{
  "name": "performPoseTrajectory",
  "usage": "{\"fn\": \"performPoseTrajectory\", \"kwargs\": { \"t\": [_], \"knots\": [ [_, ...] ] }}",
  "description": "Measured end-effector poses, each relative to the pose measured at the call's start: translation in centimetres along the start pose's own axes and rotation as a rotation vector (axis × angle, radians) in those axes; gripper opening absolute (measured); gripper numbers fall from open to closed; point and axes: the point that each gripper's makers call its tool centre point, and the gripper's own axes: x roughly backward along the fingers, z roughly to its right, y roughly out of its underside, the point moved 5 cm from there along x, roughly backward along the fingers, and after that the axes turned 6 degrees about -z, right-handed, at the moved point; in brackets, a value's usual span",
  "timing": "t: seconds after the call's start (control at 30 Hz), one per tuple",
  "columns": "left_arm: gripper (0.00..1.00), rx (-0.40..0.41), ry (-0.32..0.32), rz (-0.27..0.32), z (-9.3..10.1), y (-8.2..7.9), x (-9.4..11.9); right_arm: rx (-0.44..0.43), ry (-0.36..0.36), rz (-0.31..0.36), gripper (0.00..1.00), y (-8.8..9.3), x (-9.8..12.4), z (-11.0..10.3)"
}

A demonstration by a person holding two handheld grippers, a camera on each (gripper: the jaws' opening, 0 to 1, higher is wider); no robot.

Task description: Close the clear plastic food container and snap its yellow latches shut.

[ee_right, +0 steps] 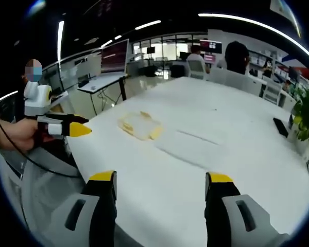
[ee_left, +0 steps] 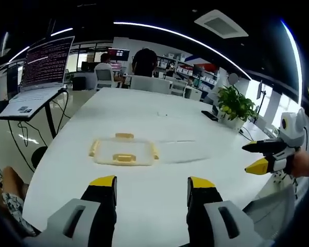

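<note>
The clear plastic food container with yellow latches [ee_left: 124,151] lies flat on the white bench [ee_left: 159,118], well apart from both grippers and untouched. In the left gripper view it sits straight ahead of the left gripper [ee_left: 152,186], a little to the left of the gap between the jaws, with its long axis running across the view. Yellow latches show on its near edge, far edge and both short ends. Whether the lid is fully seated cannot be told at this size.

In the right gripper view the same container [ee_right: 140,126] lies ahead and off to the left of the right gripper [ee_right: 160,182], its long axis slanting away.

Both pairs of jaws stand wide apart and hold nothing. The left gripper appears the nearer and the better lined up, so it is likely the one to reach first, with the right gripper coming in from the side to press the latch at that end.
</note>
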Motion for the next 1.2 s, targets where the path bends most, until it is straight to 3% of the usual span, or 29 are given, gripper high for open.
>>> {"fn": "performPoseTrajectory", "kwargs": {
  "t": [0.17, 0.5, 0.87, 1.2],
  "knots": [
    [0.49, -0.009, 0.009, -0.010, -0.9, 0.0, -0.1, -0.011, 0.002, 0.004, 0.67, -0.3, -0.6, -1.0],
    [0.49, -0.056, 0.063, -0.023, -2.7, -2.0, -1.0, -0.001, -0.014, 0.008, 0.67, -2.2, -2.7, -2.6],
    [0.49, -0.133, 0.095, -0.025, -3.6, -4.1, -3.0, 0.063, -0.039, 0.012, 0.65, -5.4, -4.8, -2.2],
    [0.49, -0.300, 0.144, -0.058, -4.5, -5.9, -5.5, 0.099, -0.064, 0.006, 0.65, -7.0, -6.7, -1.6]
  ]
}}
